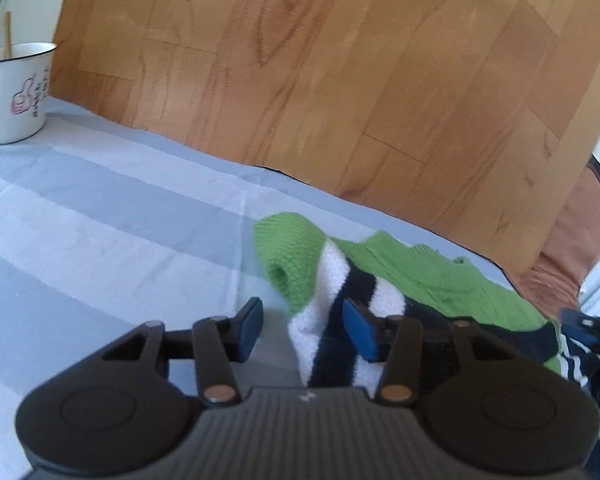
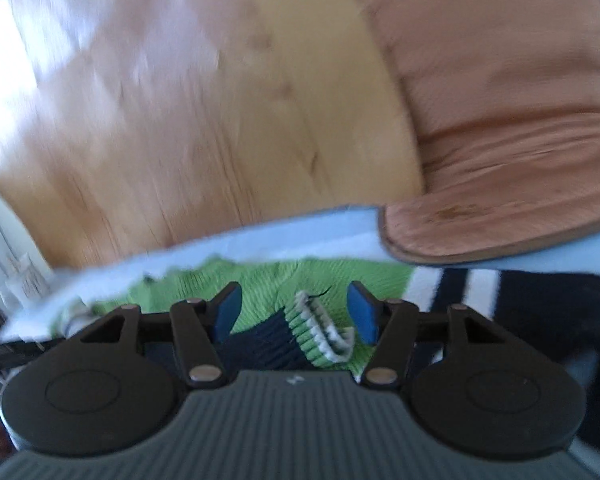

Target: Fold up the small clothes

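A small green knit garment (image 1: 420, 272) with white and black stripes lies on the blue-and-white striped cloth (image 1: 100, 216). My left gripper (image 1: 304, 330) is open, its blue pads either side of the striped sleeve end (image 1: 332, 332), which lies between them. In the right wrist view the garment (image 2: 284, 280) shows again. My right gripper (image 2: 296, 312) is open over its ribbed green, white and dark cuff (image 2: 312, 332), which lies between the pads.
A white enamel mug (image 1: 16, 92) with a wooden stick stands at the far left of the cloth. Wooden floor (image 1: 340, 80) lies beyond the table edge. A brown chair cushion (image 2: 500, 120) is at the right.
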Tool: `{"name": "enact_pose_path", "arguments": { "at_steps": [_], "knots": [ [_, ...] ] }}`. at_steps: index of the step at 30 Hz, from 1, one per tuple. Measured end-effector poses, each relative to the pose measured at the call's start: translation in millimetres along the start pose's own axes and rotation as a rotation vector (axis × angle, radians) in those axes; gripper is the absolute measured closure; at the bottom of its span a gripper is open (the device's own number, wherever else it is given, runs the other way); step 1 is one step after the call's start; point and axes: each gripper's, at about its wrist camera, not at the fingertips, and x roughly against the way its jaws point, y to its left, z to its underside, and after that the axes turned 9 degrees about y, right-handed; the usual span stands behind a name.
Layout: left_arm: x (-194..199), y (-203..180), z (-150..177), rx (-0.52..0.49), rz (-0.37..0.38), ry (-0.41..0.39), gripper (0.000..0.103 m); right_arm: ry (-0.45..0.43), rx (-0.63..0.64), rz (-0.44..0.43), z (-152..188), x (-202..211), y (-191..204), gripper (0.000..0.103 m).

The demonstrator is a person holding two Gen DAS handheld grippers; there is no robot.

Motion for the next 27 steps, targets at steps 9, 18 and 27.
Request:
{"name": "enact_pose_path", "arguments": {
  "at_steps": [9,18,27],
  "knots": [
    [-3.1,-2.1,1.0,-0.026,0.012,0.017,0.074,0.005,0.149,-0.067,61.1,69.7,-11.0,0.095],
    [8.2,-21.9,14.1,-0.117,-0.027,0.056,0.049,-0.044,-0.054,-0.007,52.8,86.1,-34.8,0.051],
    [27.4,-38.5,46.0,-0.241,-0.115,0.035,0.05,0.11,0.034,0.058,20.8,5.9,-5.9,0.07]
  ]
}}
